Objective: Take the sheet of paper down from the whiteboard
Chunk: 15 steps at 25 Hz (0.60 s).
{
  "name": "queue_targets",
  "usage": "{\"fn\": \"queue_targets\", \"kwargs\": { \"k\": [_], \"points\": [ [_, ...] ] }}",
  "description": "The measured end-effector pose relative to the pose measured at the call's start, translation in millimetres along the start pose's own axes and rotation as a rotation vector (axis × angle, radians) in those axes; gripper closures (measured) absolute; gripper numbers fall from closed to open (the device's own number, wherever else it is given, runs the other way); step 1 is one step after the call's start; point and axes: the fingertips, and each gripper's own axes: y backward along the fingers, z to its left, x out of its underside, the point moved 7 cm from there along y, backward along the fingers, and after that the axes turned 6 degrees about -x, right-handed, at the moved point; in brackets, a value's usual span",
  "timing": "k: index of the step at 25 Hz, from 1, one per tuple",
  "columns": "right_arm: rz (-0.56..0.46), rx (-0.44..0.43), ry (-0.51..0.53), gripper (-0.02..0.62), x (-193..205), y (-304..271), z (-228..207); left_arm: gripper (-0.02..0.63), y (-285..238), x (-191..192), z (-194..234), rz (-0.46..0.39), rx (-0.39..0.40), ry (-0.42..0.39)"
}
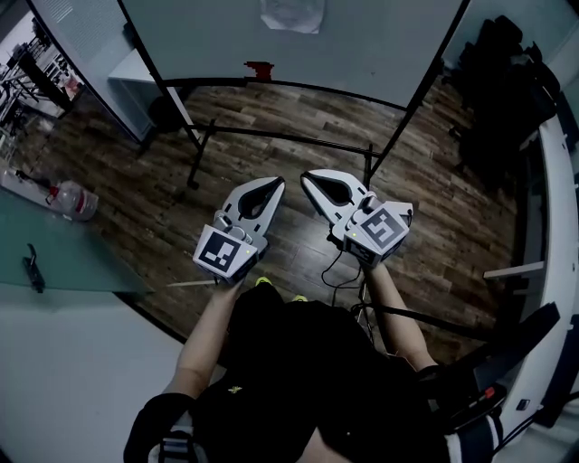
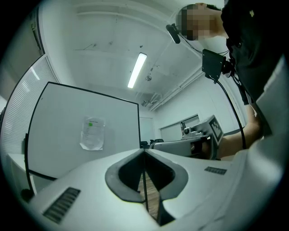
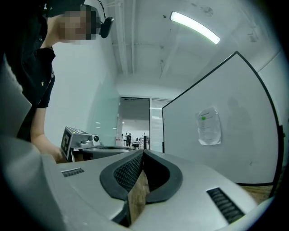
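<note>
A crumpled sheet of paper [image 1: 291, 14] with a green dot hangs on the whiteboard [image 1: 362, 41] at the top of the head view. It also shows in the left gripper view, paper [image 2: 92, 132], and in the right gripper view, paper [image 3: 208, 127]. My left gripper [image 1: 275, 184] and right gripper [image 1: 308, 177] are held side by side over the wooden floor, well short of the board. Both are shut with nothing between the jaws. From the left gripper view the right gripper [image 2: 156, 144] shows alongside.
The whiteboard stands on a black tubular frame [image 1: 271, 136] with feet spreading over the floor. A red object [image 1: 259, 69] sits on the board's lower rail. A glass table [image 1: 54, 244] with a bottle [image 1: 74, 200] is at left. A dark chair [image 1: 507, 81] and a white counter [image 1: 556, 226] are at right.
</note>
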Motion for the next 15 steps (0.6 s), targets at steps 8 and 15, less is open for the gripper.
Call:
{"fn": "queue_targets", "kwargs": {
  "k": [8,15],
  "points": [
    [0.006,-0.002,0.003,0.588,-0.1,-6.8,-10.6,0.592,-14.6,-3.4,4.9,-0.001,0.004,-0.029],
    [0.027,0.018,0.013,0.588,8.1,-23.9,-36.3,0.592,-37.3,1.4,30.0,-0.023,0.025,-0.037]
  ]
}}
